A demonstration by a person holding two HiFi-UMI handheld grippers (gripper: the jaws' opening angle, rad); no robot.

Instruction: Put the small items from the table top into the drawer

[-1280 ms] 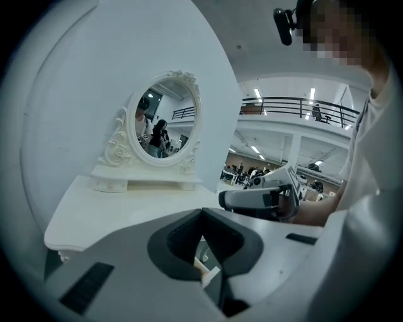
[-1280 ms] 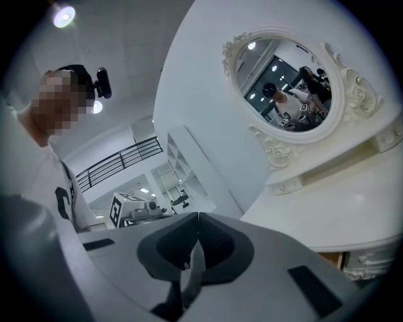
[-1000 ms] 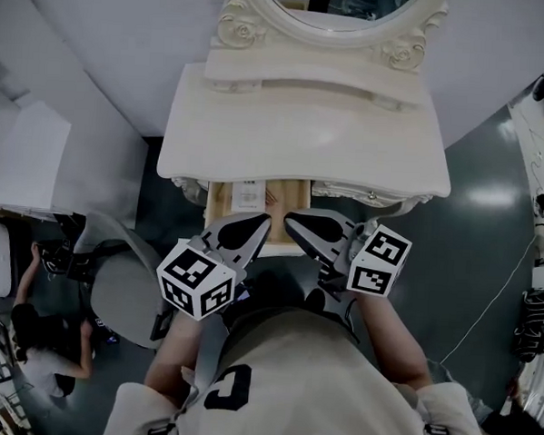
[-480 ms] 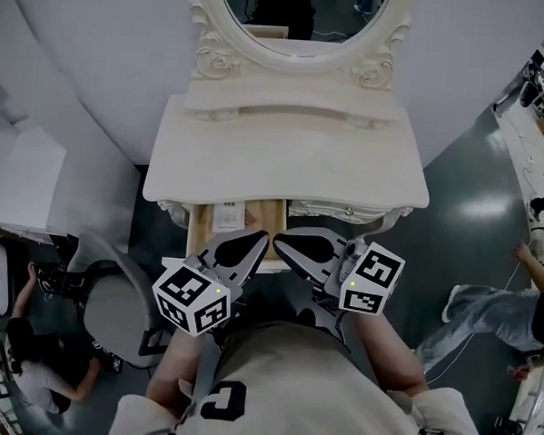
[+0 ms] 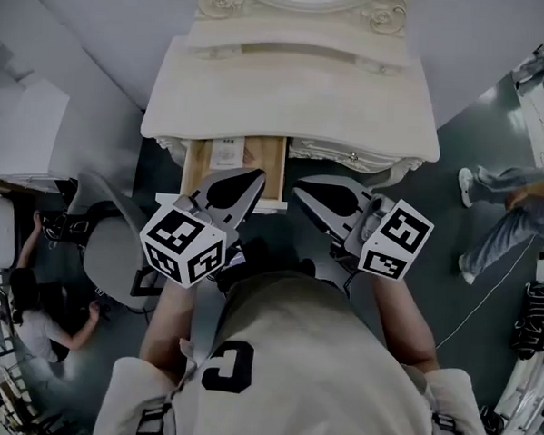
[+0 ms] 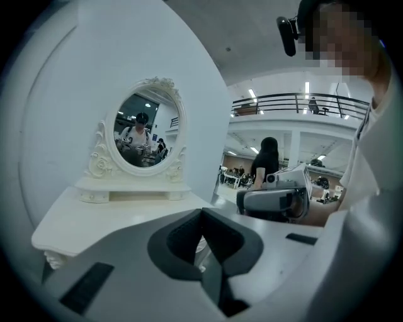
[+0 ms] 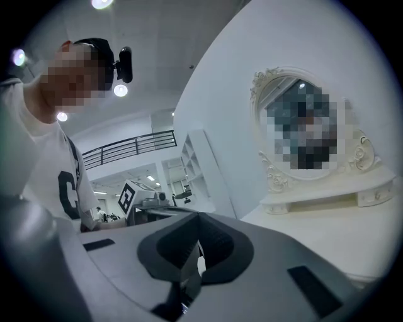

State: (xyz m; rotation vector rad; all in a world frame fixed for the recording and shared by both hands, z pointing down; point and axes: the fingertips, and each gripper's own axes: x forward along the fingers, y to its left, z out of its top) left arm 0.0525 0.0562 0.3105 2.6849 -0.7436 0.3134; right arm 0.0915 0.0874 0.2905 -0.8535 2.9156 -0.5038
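- Left gripper [image 5: 254, 177] [image 6: 203, 211]: jaws pressed together, nothing between.
- Right gripper [image 5: 302, 194] [image 7: 198, 217]: jaws together too, nothing between.
- The 2 grippers side by side in front of cream dressing table [image 5: 287, 95], tips toward 12 o'clock.
- Drawer [image 5: 275, 165] pulled open under table's front edge, at 12 o'clock from left gripper and 10 o'clock from right gripper.
- In drawer: white printed sheet [image 5: 224, 152] on wooden bottom; other contents too small to tell.
- Oval mirror [image 6: 146, 131] at table's back.
- Grey chair [image 5: 115, 267] at 9 o'clock.
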